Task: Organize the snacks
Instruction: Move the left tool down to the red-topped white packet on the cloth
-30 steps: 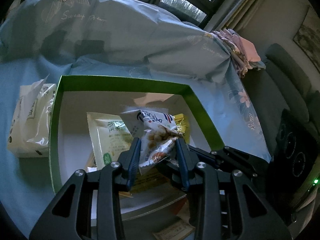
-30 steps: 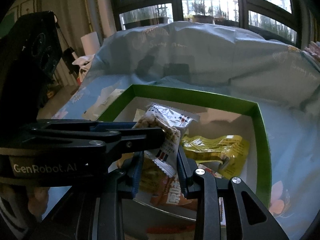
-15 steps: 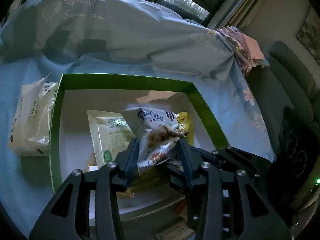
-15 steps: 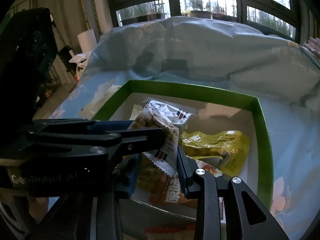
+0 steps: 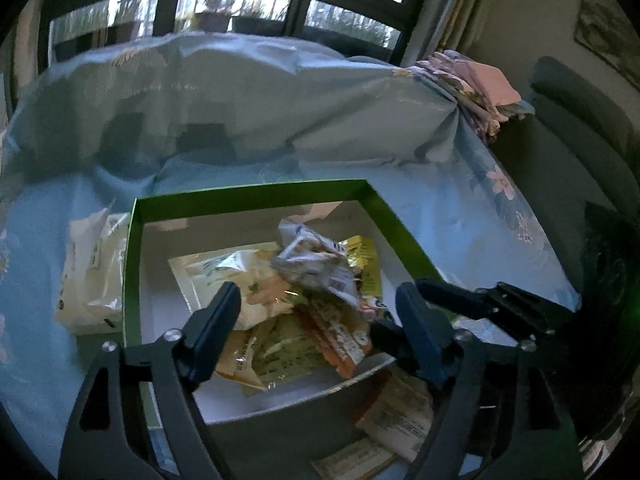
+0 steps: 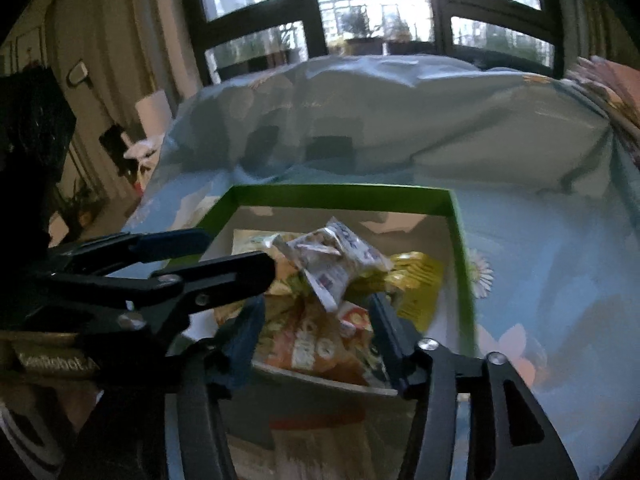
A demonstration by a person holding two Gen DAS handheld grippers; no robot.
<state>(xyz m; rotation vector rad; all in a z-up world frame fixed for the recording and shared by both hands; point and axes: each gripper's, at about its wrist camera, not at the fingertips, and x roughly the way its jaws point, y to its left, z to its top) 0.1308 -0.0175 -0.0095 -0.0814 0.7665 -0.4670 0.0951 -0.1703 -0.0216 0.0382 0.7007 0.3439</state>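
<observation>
Since a moment ago, the peanut packet [image 5: 316, 264] has been let go: it was pinched between both grippers then, and now it is seen lying crumpled on top of the snack pile inside the green box [image 5: 248, 196]. Both sets of fingers have been opened wide.

From the left wrist view, the left gripper [image 5: 316, 320] is seen held over the near part of the box, its two blue-tipped fingers [image 5: 218, 320] far apart and nothing between them. The tip of the right gripper can be seen poking in from the right side, near the box's near corner.

From the right wrist view, the right gripper [image 6: 316, 332] is also seen with its fingers spread apart and nothing held. The left gripper is seen reaching in from the left, its fingers spread too.

Under and beside the peanut packet, a yellow packet [image 6: 416, 280], a pale green packet [image 5: 224, 268] and an orange packet [image 6: 304, 344] are piled in the box. A white bag [image 5: 92, 276] is seen lying outside the box, just beside its left wall, on the blue flowered cloth [image 5: 500, 216]. More packets [image 5: 400, 412] are seen lying outside the near wall of the box.
</observation>
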